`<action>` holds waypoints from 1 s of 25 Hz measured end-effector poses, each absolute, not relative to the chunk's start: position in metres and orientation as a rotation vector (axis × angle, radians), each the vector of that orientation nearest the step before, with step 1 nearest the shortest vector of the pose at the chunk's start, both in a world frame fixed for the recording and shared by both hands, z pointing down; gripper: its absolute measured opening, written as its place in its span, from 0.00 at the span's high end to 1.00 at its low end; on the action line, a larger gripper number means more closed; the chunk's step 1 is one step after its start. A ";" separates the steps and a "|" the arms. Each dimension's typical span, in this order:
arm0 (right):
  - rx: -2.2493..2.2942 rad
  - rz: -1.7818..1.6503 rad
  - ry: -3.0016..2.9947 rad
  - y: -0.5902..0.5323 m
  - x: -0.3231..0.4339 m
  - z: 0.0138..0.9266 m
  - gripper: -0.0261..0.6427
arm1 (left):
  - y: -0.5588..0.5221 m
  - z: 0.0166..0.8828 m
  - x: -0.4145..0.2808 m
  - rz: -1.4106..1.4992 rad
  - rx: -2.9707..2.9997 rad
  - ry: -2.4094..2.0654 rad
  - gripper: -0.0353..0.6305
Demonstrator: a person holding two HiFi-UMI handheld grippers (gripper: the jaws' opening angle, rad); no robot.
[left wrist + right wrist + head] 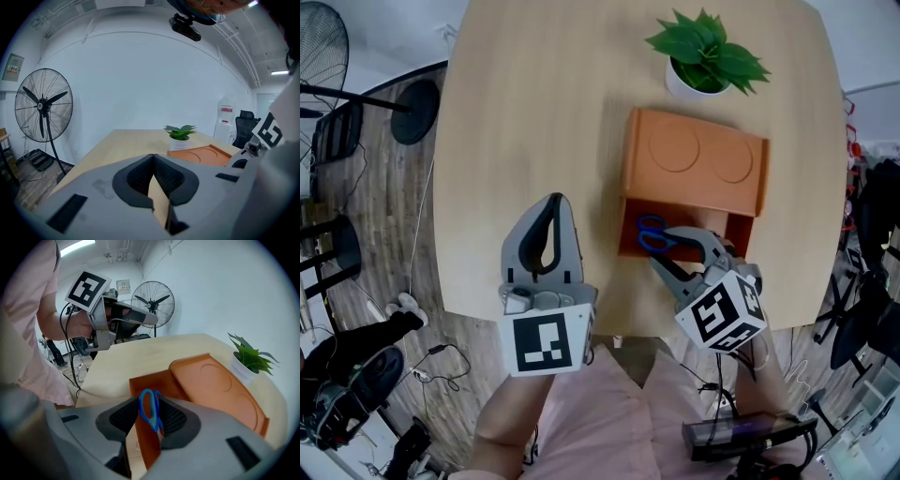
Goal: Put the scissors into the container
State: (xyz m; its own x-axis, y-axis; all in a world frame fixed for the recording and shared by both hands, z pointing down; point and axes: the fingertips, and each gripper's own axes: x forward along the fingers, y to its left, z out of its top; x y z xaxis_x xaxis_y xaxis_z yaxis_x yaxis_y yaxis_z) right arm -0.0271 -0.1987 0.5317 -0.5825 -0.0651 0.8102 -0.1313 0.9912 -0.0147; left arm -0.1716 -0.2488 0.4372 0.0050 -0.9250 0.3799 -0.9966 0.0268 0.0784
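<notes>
The blue-handled scissors [652,234] [150,413] hang handles-first between the pads of my right gripper [662,247] [147,401], which is shut on them. They are over the open front compartment of the orange container [698,159] [213,380], whose lid has two round recesses. The blades are hidden between the jaws. Left of the container, my left gripper [551,201] [153,158] hovers over the wooden table [534,112], shut and holding nothing.
A potted green plant [705,56] [180,136] stands just behind the container. The table's near edge runs under both grippers. A standing fan [42,105], chairs and cables are on the floor to the left.
</notes>
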 end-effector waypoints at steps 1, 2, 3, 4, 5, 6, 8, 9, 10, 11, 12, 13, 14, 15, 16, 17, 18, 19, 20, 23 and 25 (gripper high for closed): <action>0.136 0.095 -2.197 -0.198 -0.027 0.531 0.75 | -0.249 0.437 -0.171 0.306 1.965 -1.985 0.94; 0.138 0.097 -2.199 -0.198 -0.027 0.530 0.75 | -0.249 0.436 -0.171 0.305 1.968 -1.984 0.94; 0.140 0.098 -2.199 -0.198 -0.026 0.529 0.75 | -0.249 0.435 -0.170 0.303 1.971 -1.985 0.94; 0.142 0.097 -2.200 -0.198 -0.026 0.529 0.75 | -0.249 0.434 -0.170 0.302 1.974 -1.985 0.94; 0.144 0.095 -2.200 -0.197 -0.026 0.528 0.75 | -0.249 0.433 -0.169 0.301 1.978 -1.985 0.94; 0.146 0.093 -2.201 -0.197 -0.025 0.527 0.75 | -0.249 0.432 -0.168 0.299 1.981 -1.986 0.94; 0.156 0.086 -2.205 -0.197 -0.025 0.525 0.75 | -0.248 0.429 -0.167 0.297 1.987 -1.989 0.94; 0.162 0.081 -2.207 -0.198 -0.025 0.523 0.75 | -0.248 0.427 -0.166 0.296 1.990 -1.990 0.94; 0.168 0.075 -2.210 -0.198 -0.025 0.521 0.75 | -0.247 0.425 -0.166 0.295 1.992 -1.991 0.94; 0.174 0.069 -2.213 -0.198 -0.024 0.519 0.75 | -0.247 0.422 -0.165 0.293 1.996 -1.994 0.94; 0.180 0.064 -2.217 -0.198 -0.024 0.516 0.76 | -0.246 0.419 -0.163 0.290 2.001 -1.997 0.94; 0.186 0.060 -2.221 -0.198 -0.023 0.513 0.76 | -0.245 0.416 -0.162 0.287 2.007 -2.001 0.94; 0.192 0.057 -2.227 -0.198 -0.022 0.510 0.76 | -0.244 0.412 -0.160 0.283 2.014 -2.004 0.94; 0.201 0.053 -2.234 -0.197 -0.021 0.506 0.76 | -0.243 0.408 -0.158 0.280 2.021 -2.008 0.94; 0.211 0.049 -2.243 -0.197 -0.021 0.501 0.76 | -0.243 0.404 -0.157 0.275 2.030 -2.012 0.94; 0.222 0.045 -2.254 -0.197 -0.020 0.496 0.76 | -0.241 0.399 -0.155 0.272 2.039 -2.017 0.94; 0.232 0.039 -2.266 -0.197 -0.020 0.490 0.76 | -0.240 0.393 -0.153 0.268 2.047 -2.022 0.94; 0.242 0.035 -2.280 -0.197 -0.019 0.484 0.76 | -0.239 0.388 -0.151 0.265 2.054 -2.029 0.94; 0.249 0.033 -2.298 -0.196 -0.018 0.476 0.76 | -0.237 0.381 -0.150 0.260 2.062 -2.038 0.94; 0.285 0.015 -2.366 -0.194 -0.015 0.450 0.77 | -0.231 0.359 -0.144 0.220 2.083 -2.081 0.94; 0.335 -0.004 -2.423 -0.191 -0.014 0.431 0.78 | -0.225 0.341 -0.139 0.183 2.099 -2.107 0.94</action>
